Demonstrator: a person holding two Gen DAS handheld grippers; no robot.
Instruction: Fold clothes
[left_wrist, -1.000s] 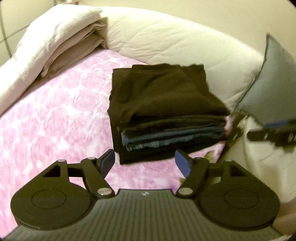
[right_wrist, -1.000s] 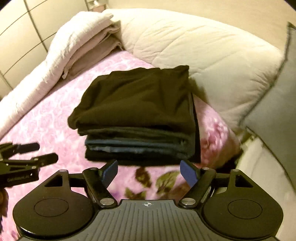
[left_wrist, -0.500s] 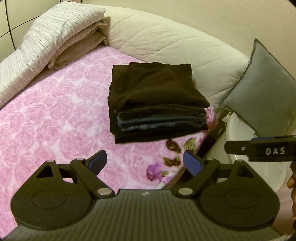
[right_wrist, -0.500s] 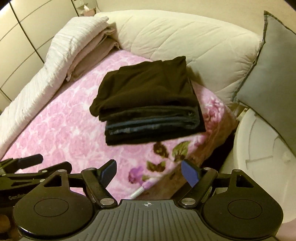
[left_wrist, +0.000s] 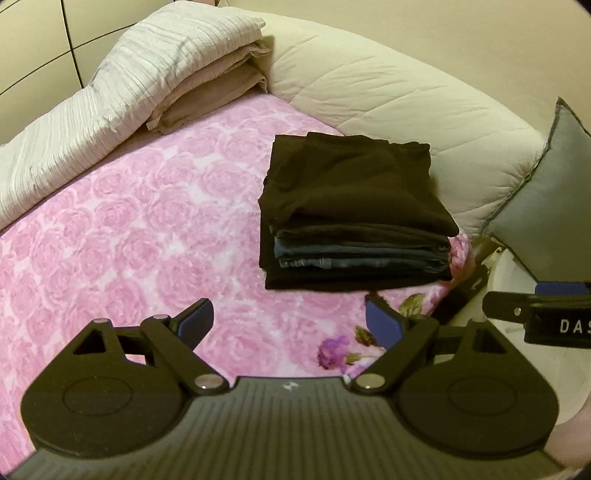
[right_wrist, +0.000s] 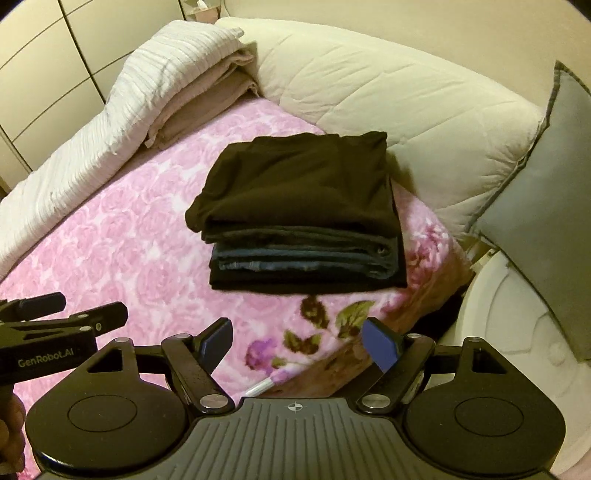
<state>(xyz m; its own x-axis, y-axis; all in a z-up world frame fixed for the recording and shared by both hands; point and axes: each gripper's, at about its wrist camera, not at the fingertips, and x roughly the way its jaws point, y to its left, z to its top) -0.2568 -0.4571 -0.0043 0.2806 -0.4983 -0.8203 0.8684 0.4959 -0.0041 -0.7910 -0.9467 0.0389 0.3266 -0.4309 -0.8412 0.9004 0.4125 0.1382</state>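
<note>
A neat stack of folded dark clothes (left_wrist: 354, 218) (right_wrist: 303, 218) lies on the pink rose-patterned blanket (left_wrist: 129, 236) (right_wrist: 147, 251) near the bed's right edge; a black garment is on top, blue denim layers show in its front side. My left gripper (left_wrist: 290, 319) hovers open in front of the stack, nothing between its blue pads. My right gripper (right_wrist: 299, 341) is also open and empty, apart from the stack. Each gripper shows at the other view's edge: the right gripper (left_wrist: 539, 314) and the left gripper (right_wrist: 62, 314).
A cream quilted duvet (left_wrist: 388, 96) (right_wrist: 388, 99) lies behind the stack. Folded white and beige bedding (left_wrist: 177, 66) (right_wrist: 177, 81) sits at the back left. A grey cushion (left_wrist: 554, 206) (right_wrist: 546, 192) and a white round object (right_wrist: 517, 321) are to the right of the bed edge.
Both grippers drew back and up from the stack, which now looks smaller and farther. The left gripper's jaws widened. The stack stayed put.
</note>
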